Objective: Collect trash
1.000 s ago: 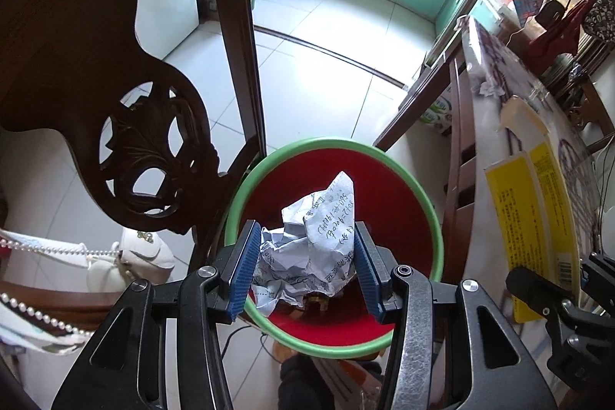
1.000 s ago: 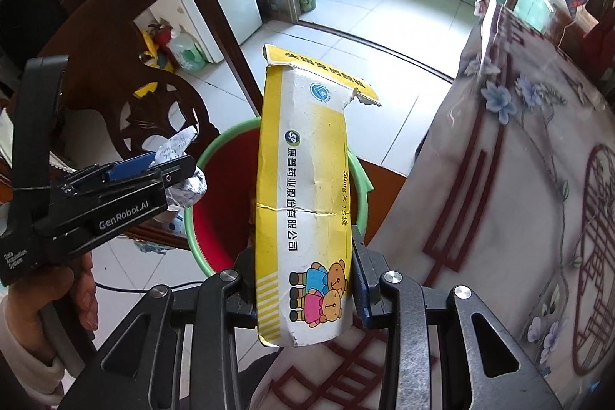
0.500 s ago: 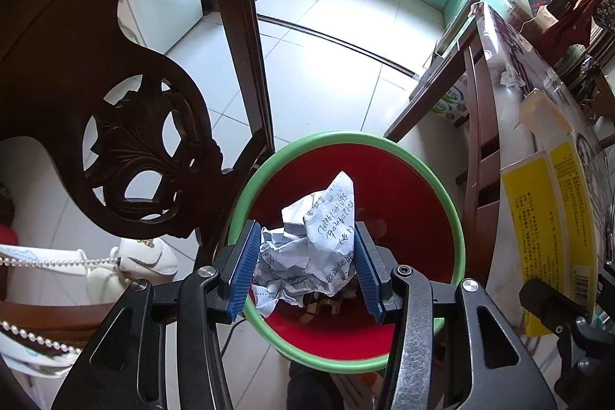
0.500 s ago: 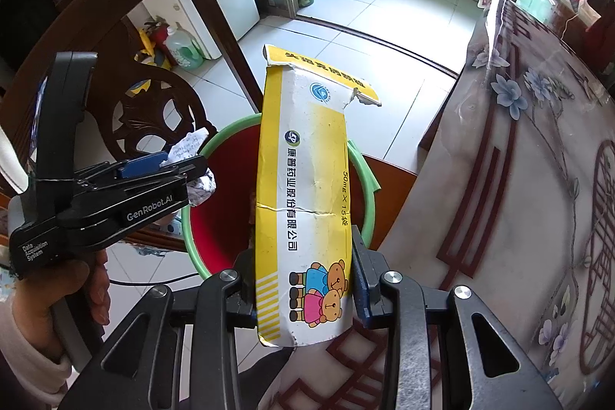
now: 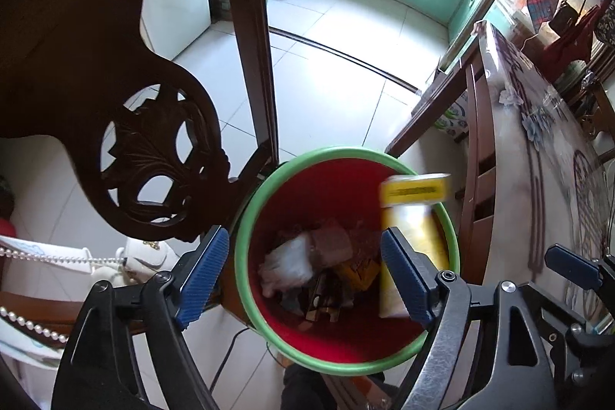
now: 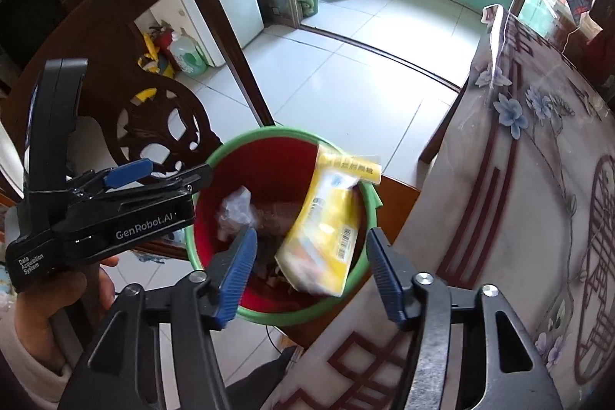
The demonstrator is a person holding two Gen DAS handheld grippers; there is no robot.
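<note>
A red bin with a green rim stands on the floor between a chair and the table. My left gripper is open and empty above it. My right gripper is open and empty too. The crumpled paper ball lies inside the bin among other trash. The yellow carton is blurred and tilted, dropping into the bin at its right side. The left gripper also shows in the right wrist view, left of the bin.
A dark carved wooden chair stands left of the bin. The table with a floral cloth is to the right. White tiled floor lies beyond. A white bag with a pearl strap sits on the chair seat.
Both grippers opened. The paper ball fell from the left gripper into the bin. The yellow carton left the right gripper and is falling into the bin.
</note>
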